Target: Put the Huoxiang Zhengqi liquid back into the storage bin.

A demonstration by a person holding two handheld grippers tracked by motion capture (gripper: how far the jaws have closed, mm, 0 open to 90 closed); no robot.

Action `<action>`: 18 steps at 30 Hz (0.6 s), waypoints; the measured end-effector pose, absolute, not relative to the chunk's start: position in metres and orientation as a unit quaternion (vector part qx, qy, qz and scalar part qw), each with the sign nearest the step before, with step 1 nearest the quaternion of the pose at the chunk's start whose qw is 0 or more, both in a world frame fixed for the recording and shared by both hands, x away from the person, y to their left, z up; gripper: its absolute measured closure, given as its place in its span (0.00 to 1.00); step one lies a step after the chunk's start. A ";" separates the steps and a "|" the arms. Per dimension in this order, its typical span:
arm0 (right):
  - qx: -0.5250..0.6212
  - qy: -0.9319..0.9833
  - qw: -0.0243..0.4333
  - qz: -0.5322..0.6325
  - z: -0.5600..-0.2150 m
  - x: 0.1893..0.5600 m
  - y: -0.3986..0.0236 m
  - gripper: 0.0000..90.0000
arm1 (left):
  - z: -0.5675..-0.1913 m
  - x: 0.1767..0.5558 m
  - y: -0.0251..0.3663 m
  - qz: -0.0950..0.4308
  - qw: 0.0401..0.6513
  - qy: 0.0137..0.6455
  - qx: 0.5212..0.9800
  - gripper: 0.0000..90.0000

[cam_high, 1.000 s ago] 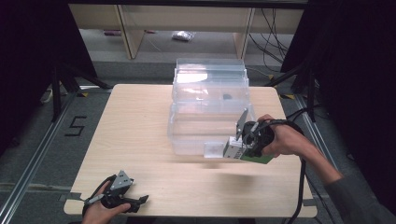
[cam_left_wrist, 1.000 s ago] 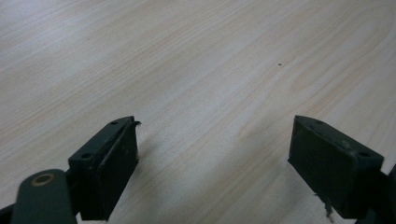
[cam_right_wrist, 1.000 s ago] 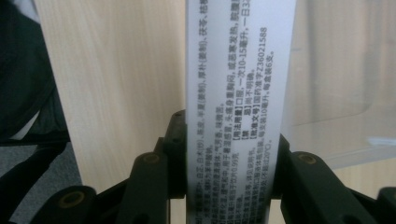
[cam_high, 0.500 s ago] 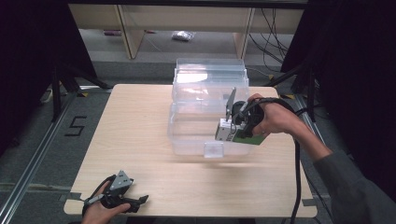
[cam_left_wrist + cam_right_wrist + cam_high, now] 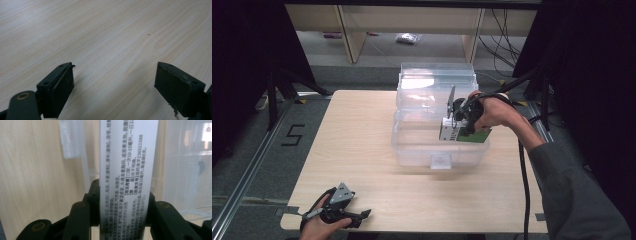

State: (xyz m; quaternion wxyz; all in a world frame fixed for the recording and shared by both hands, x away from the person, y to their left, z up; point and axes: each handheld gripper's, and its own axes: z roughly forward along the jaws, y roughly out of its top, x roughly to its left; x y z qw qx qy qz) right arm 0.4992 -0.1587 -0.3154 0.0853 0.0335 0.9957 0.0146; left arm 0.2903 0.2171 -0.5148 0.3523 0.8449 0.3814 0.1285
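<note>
On the high view I see a pale wooden table (image 5: 362, 135) carrying a clear plastic storage box (image 5: 437, 125) with its lid swung up toward the far edge. My right gripper (image 5: 451, 127), held in the person's right hand (image 5: 492, 111), is poised over the box's near right part with its jaws pressed against a white-and-green carton (image 5: 464, 134), which is held above the open box rather than resting on the table; whether it touches the box's rim I cannot tell. In the right gripper view the carton (image 5: 126, 170) runs upward between the two black jaws, its white printed face toward the camera and a jaw against each of its narrow sides, with the box's clear wall (image 5: 185, 165) to the right and wood grain to the left. My left gripper (image 5: 357, 216) sits at the near left corner of the table in the person's left hand (image 5: 319, 225), well apart from the box. In the left gripper view its jaws stand wide apart over bare tabletop (image 5: 112, 40), gripping nothing.
</note>
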 end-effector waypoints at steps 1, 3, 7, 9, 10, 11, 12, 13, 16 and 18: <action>0.033 0.996 0.085 0.015 -0.315 0.499 -0.159 0.72 | -0.515 0.290 0.217 0.128 0.352 0.381 0.845 0.17; 0.035 0.996 0.079 0.009 -0.321 0.505 -0.158 0.72 | -0.514 0.291 0.218 0.130 0.353 0.377 0.846 0.17; 0.028 0.997 0.075 0.002 -0.336 0.513 -0.156 0.72 | -0.514 0.290 0.217 0.132 0.353 0.376 0.847 0.17; 0.033 0.997 0.063 -0.005 -0.347 0.518 -0.157 0.72 | -0.514 0.291 0.218 0.132 0.352 0.377 0.847 0.17; 0.040 0.997 0.058 -0.014 -0.349 0.519 -0.157 0.71 | -0.515 0.290 0.217 0.127 0.354 0.382 0.844 0.17; 0.033 0.998 0.060 -0.011 -0.353 0.521 -0.158 0.71 | -0.515 0.291 0.217 0.128 0.353 0.381 0.845 0.17; 0.022 0.998 0.059 -0.005 -0.355 0.523 -0.158 0.71 | -0.515 0.291 0.217 0.130 0.353 0.379 0.846 0.17; 0.022 0.998 0.059 -0.005 -0.355 0.523 -0.158 0.71 | -0.515 0.291 0.217 0.130 0.353 0.379 0.846 0.17; 0.035 0.998 0.052 -0.008 -0.364 0.526 -0.160 0.71 | -0.514 0.291 0.218 0.131 0.351 0.377 0.847 0.17; 0.040 0.998 0.051 -0.024 -0.372 0.526 -0.160 0.71 | -0.514 0.291 0.219 0.130 0.350 0.374 0.849 0.17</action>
